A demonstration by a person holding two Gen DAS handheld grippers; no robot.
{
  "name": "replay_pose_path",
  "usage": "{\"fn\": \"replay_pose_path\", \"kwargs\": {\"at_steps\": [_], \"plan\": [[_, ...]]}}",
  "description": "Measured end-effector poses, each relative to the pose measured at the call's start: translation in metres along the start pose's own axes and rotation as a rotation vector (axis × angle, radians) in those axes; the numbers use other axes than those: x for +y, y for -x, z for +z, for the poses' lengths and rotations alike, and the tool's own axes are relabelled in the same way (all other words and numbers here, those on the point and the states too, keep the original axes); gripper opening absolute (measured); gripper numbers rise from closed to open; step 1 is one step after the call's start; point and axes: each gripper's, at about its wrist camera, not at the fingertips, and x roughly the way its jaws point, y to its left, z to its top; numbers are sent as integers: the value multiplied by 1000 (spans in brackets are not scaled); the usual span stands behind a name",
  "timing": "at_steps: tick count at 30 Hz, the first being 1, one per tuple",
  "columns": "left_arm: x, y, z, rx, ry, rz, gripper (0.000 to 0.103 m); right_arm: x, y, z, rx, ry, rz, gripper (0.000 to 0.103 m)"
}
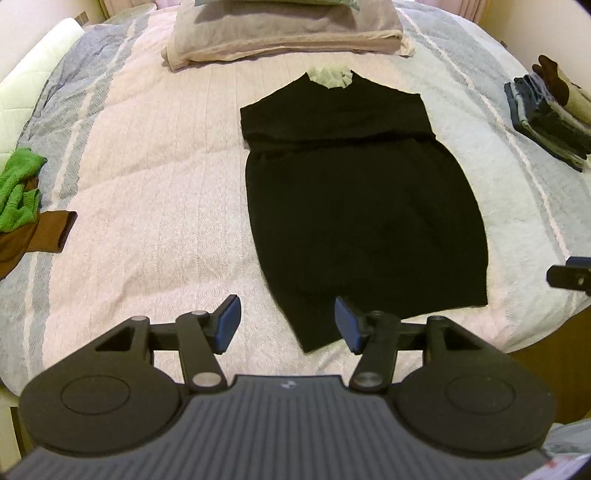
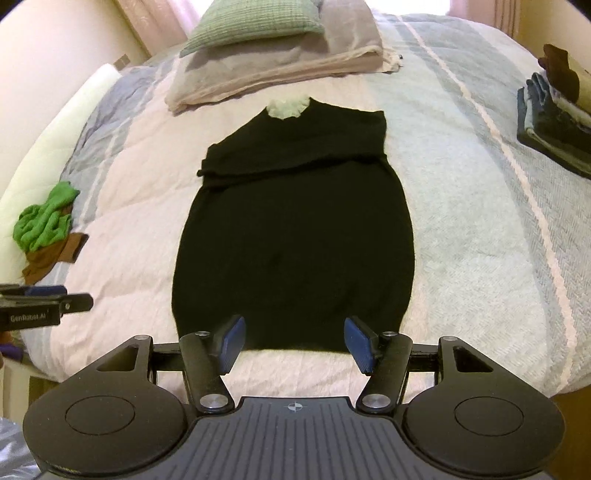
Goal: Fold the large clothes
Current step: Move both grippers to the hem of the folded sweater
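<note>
Black knit fills my left wrist view: the black garment [image 1: 354, 206] lies flat on the bed [image 1: 147, 206], sleeves folded in across its chest, a pale collar [image 1: 330, 77] at the far end. My left hand-held gripper [image 1: 287, 323] hangs with its jaws spread wide and nothing between them, its right pad just over the near hem corner. Off to the left I see a green cloth [image 1: 18, 188] on a brown one [image 1: 40, 236]; far right, a stack of folded clothes [image 1: 550, 114]. Folded blankets [image 1: 284, 33] sit beyond the collar.

From the right wrist view, the garment [image 2: 291, 236] runs straight away from me, hem nearest. My right hand-held gripper [image 2: 294, 343] is likewise wide open and empty (pads over the hem edge, contact unclear). The left hand-held gripper pokes in at the left edge.
</note>
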Motion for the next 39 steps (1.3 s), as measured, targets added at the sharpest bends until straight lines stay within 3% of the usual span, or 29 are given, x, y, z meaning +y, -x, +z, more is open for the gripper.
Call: {"fn": "replay_pose_path", "kwargs": {"at_steps": [6, 24, 39], "plan": [[-9, 18, -4, -13, 14, -1, 53, -8, 15, -15, -12, 38, 25, 57], [-47, 51, -5, -75, 54, 40, 56, -32, 58, -11, -114, 124, 113, 57], [-42, 43, -16, -80, 141, 25, 66, -54, 58, -7, -137, 136, 167, 57]]}}
